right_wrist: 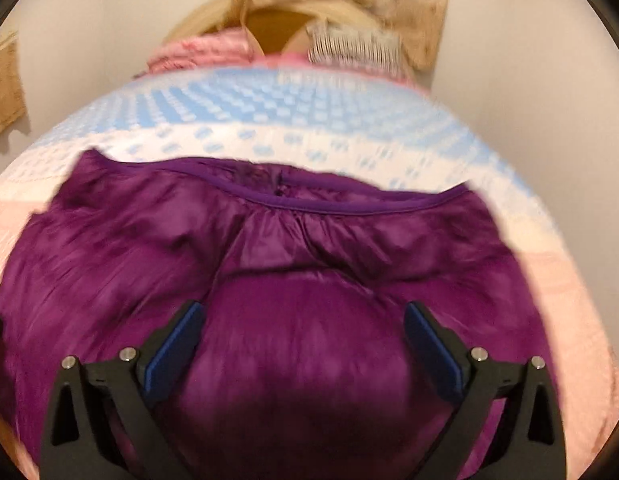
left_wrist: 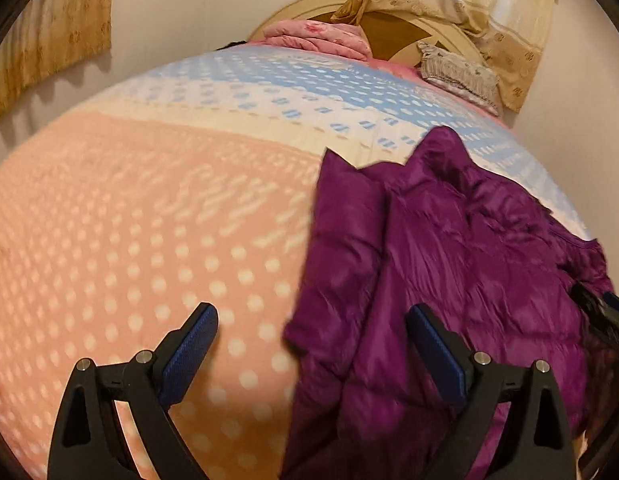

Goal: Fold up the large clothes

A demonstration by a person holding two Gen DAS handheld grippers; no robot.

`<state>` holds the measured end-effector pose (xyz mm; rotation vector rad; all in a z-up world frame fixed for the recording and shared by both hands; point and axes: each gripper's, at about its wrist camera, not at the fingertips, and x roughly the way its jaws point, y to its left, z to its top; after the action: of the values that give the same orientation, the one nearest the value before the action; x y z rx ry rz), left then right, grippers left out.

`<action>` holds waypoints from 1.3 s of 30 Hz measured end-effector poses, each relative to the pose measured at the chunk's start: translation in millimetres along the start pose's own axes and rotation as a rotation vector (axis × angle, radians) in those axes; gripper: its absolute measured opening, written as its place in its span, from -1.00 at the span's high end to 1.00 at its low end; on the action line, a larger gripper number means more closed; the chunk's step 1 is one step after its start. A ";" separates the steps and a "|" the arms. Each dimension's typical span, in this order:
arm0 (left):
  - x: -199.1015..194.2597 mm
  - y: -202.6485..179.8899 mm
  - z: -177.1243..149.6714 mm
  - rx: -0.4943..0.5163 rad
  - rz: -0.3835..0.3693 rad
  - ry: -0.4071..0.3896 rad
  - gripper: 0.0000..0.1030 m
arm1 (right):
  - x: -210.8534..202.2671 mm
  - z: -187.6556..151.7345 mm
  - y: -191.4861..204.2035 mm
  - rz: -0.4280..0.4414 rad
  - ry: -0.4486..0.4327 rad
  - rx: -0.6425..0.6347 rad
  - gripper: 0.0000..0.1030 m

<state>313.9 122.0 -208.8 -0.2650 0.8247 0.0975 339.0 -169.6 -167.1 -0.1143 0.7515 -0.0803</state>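
A shiny purple padded jacket (left_wrist: pixel 449 264) lies spread on the bed. In the left wrist view it fills the right half. My left gripper (left_wrist: pixel 311 322) is open and empty, above the jacket's left edge, with one finger over the bedspread and one over the jacket. In the right wrist view the jacket (right_wrist: pixel 269 240) fills the middle, its piped hem or collar edge at the far side. My right gripper (right_wrist: pixel 303 320) is open and empty, held just above the jacket's middle. The right gripper also shows at the right edge of the left wrist view (left_wrist: pixel 605 316).
The bed (left_wrist: pixel 129 220) has a pink, cream and blue dotted bedspread. Folded pink bedding (left_wrist: pixel 317 38) and a grey striped pillow (left_wrist: pixel 457 70) lie by the headboard. Beige curtains (left_wrist: pixel 49 36) hang on the walls. The right wrist view is blurred.
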 end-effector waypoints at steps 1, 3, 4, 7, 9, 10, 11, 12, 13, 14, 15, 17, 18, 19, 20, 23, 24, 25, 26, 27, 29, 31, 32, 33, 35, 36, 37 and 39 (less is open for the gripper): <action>1.9 -2.9 -4.3 0.007 -0.009 0.000 -0.86 | -6.7 -9.7 0.1 -0.001 -0.003 -0.005 -0.99; 6.0 -9.0 -9.9 0.017 -0.011 0.008 -0.84 | -6.5 -27.6 3.0 -0.028 0.008 -0.031 -1.00; 6.4 -10.5 -10.9 0.022 -0.018 0.010 -0.78 | -1.3 -35.6 5.6 -0.034 0.019 -0.051 -1.00; 2.3 -19.0 -11.0 0.057 -0.056 -0.001 -0.30 | 10.4 -46.6 7.5 -0.029 0.041 -0.049 -1.00; 2.4 -24.6 -11.7 0.091 -0.084 0.004 0.02 | 13.2 -43.6 9.7 -0.039 0.057 -0.060 -1.00; 3.5 -25.0 -10.8 0.090 -0.091 0.004 0.07 | 14.2 -43.1 11.1 -0.043 0.062 -0.070 -1.00; 3.3 -24.8 -10.9 0.087 -0.101 0.003 0.21 | 14.3 -43.3 11.7 -0.044 0.065 -0.072 -1.00; 3.9 -25.4 -10.0 0.084 -0.119 0.002 0.41 | 14.3 -43.1 10.5 -0.043 0.066 -0.071 -1.00; 2.4 -25.4 -9.9 0.081 -0.141 -0.001 0.49 | 14.3 -42.3 9.8 -0.041 0.067 -0.069 -1.00; 0.7 -26.0 -10.3 0.078 -0.151 -0.004 0.62 | 14.1 -43.3 9.1 -0.037 0.067 -0.066 -1.00; -1.0 -26.1 -10.0 0.074 -0.165 -0.005 0.71 | 14.5 -42.7 8.3 -0.037 0.067 -0.064 -1.00; -5.2 -25.4 -8.6 0.067 -0.181 -0.016 0.78 | 12.6 -42.5 9.4 -0.049 0.066 -0.070 -1.00; -7.7 -24.6 -7.4 0.063 -0.184 -0.023 0.80 | 11.8 -42.3 9.6 -0.053 0.067 -0.068 -1.00; -10.6 -23.3 -6.2 0.057 -0.189 -0.032 0.80 | 11.1 -43.6 10.8 -0.054 0.069 -0.063 -1.00; -13.5 -21.7 -4.4 0.050 -0.195 -0.039 0.81 | 10.6 -43.2 10.8 -0.057 0.073 -0.057 -1.00; -23.2 -18.5 -0.2 0.043 -0.213 -0.061 0.83 | 7.3 -43.3 16.8 -0.074 0.081 -0.043 -1.00; -26.5 -17.0 1.3 0.039 -0.218 -0.067 0.83 | 6.0 -43.5 19.9 -0.080 0.081 -0.043 -1.00; -30.9 -14.6 2.4 0.034 -0.223 -0.075 0.83 | 5.2 -43.7 22.8 -0.083 0.081 -0.043 -1.00; -35.2 -11.4 3.9 0.031 -0.227 -0.083 0.83 | 3.0 -44.6 28.7 -0.083 0.080 -0.046 -1.00; -39.5 -8.8 4.1 0.029 -0.228 -0.088 0.84 | 1.5 -45.7 34.3 -0.078 0.080 -0.049 -1.00; -50.6 -1.7 4.3 0.024 -0.223 -0.102 0.84 | -2.9 -49.5 45.6 -0.080 0.073 -0.061 -1.00; -62.8 7.3 4.6 0.011 -0.214 -0.121 0.84 | -8.5 -52.9 60.3 -0.067 0.066 -0.074 -1.00; -70.1 13.5 5.3 0.000 -0.210 -0.133 0.84 | -11.3 -54.5 68.3 -0.056 0.061 -0.084 -1.00; -76.4 18.5 6.3 -0.007 -0.202 -0.143 0.84 | -13.9 -55.6 74.3 -0.042 0.056 -0.093 -1.00; -88.9 25.9 9.5 -0.009 -0.180 -0.162 0.84 | -19.9 -55.6 81.2 0.008 0.047 -0.101 -1.00; -93.4 27.2 11.6 -0.008 -0.173 -0.169 0.84 | -24.9 -54.4 79.7 0.052 0.045 -0.100 -1.00; -98.3 26.7 13.9 -0.004 -0.169 -0.176 0.84 | -29.1 -53.9 75.5 0.085 0.043 -0.097 -0.99; -110.0 19.8 19.4 0.020 -0.175 -0.193 0.85 | -49.1 -52.4 52.7 0.121 -0.002 -0.047 -0.99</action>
<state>249.6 148.2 -119.1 -0.3033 0.6081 -0.0487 269.0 -115.7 -178.9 -0.1133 0.7565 0.0525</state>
